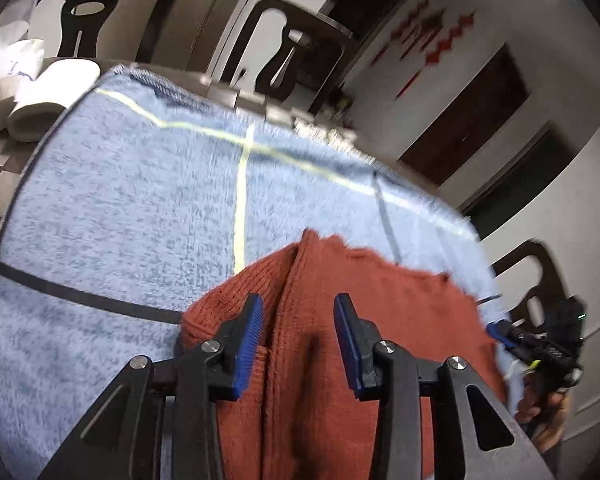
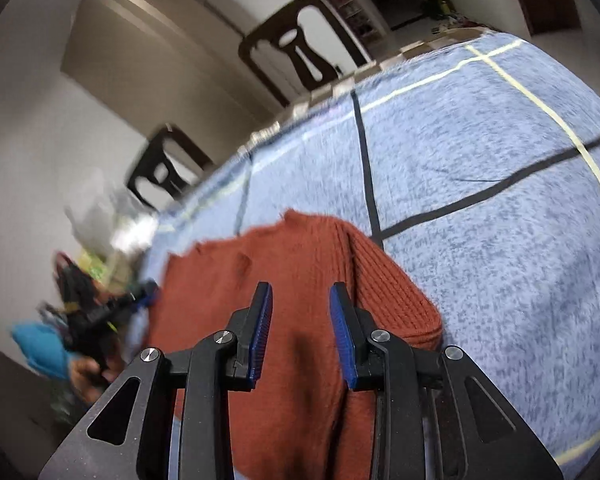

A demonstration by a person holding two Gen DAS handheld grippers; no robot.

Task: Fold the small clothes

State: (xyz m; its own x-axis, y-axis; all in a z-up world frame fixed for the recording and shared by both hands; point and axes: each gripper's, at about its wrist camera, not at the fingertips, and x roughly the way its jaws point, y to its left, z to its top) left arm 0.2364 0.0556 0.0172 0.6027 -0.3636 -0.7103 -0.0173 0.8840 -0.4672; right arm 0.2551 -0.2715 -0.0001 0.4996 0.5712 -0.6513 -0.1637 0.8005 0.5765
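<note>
A rust-red knit garment (image 1: 400,300) lies bunched on the light blue fleecy cloth (image 1: 140,200) that covers the table. My left gripper (image 1: 299,304) hovers over the garment's left part. Its blue pads stand apart and press on nothing. In the right wrist view the same garment (image 2: 312,248) lies on the blue cloth (image 2: 480,280), and my right gripper (image 2: 300,292) hangs open over its right part, its pads clear of the knit. Each gripper also shows at the edge of the other's view: the right gripper (image 1: 540,344) and the left gripper (image 2: 100,312), both held by hands.
Black tape lines (image 1: 80,296) and yellow tape lines (image 1: 242,200) cross the cloth. A white paper roll (image 1: 52,96) lies at the far left corner. Dark chairs (image 1: 284,48) stand behind the table's far edge, and another chair (image 2: 300,52) shows in the right wrist view.
</note>
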